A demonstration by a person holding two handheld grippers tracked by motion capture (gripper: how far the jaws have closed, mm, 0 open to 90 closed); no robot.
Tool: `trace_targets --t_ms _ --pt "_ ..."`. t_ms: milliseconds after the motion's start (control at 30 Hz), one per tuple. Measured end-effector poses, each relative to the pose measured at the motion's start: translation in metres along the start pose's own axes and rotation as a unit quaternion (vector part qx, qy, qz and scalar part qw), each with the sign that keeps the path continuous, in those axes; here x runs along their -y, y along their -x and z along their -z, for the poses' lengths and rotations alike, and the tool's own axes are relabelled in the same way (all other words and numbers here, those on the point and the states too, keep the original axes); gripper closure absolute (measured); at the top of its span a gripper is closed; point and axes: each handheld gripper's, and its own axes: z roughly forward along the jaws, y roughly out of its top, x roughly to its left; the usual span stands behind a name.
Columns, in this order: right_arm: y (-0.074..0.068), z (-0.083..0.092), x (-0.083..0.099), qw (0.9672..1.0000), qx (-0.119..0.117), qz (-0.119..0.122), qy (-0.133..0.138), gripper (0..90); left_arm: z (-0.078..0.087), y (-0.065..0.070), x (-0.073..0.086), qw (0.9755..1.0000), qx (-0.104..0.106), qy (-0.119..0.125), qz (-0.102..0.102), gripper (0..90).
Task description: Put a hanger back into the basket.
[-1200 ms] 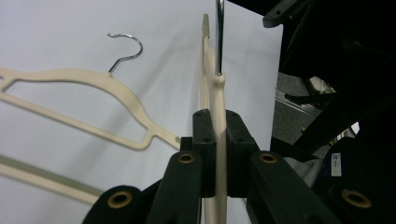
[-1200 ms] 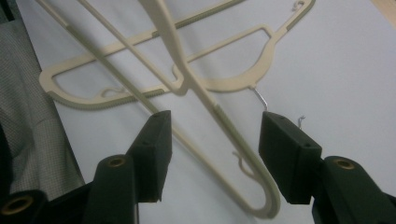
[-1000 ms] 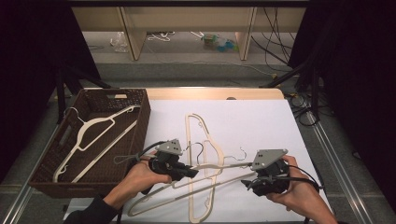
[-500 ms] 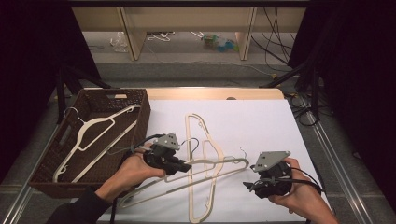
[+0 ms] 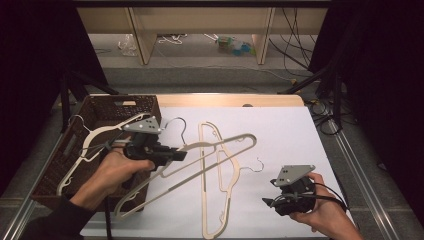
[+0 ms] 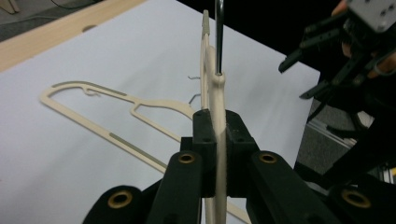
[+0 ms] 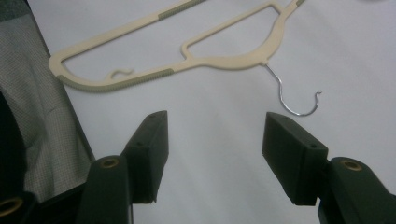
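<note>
High view: left hand-held gripper clamped on a cream plastic hanger with a wire hook, lifted left of centre toward the brown wicker basket, presumably for stowing.

Left gripper view: jaws pinched tight on that hanger's neck for control.

Right gripper view: right hand-held gripper just been opening, empty, above the white desk, second cream hanger lying at upper frame.

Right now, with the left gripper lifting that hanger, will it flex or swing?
Probably stiff: the hanger spans out from the left gripper without visible sag. It may pivot, being pinched off-centre on a thin bar. Likely light, a slim frame.
</note>
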Motion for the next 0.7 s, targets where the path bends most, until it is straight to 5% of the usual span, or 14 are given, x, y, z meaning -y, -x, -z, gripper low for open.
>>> trace_targets --t_ms 167,400,700 --pt "-0.001 -0.003 0.004 0.9999 -0.003 -0.011 -0.009 40.9 0.029 -0.011 -0.004 0.9992 -0.008 0.034 0.021 85.5" --pt "0.000 -0.008 0.007 0.9998 -0.007 -0.015 -0.011 37.9 0.049 -0.022 0.000 0.9979 -0.022 0.048 0.036 85.5" --pt "-0.001 -0.014 0.009 0.9991 -0.013 -0.033 -0.024 36.0 0.087 -0.049 -0.005 0.9929 -0.071 0.077 0.058 85.5"
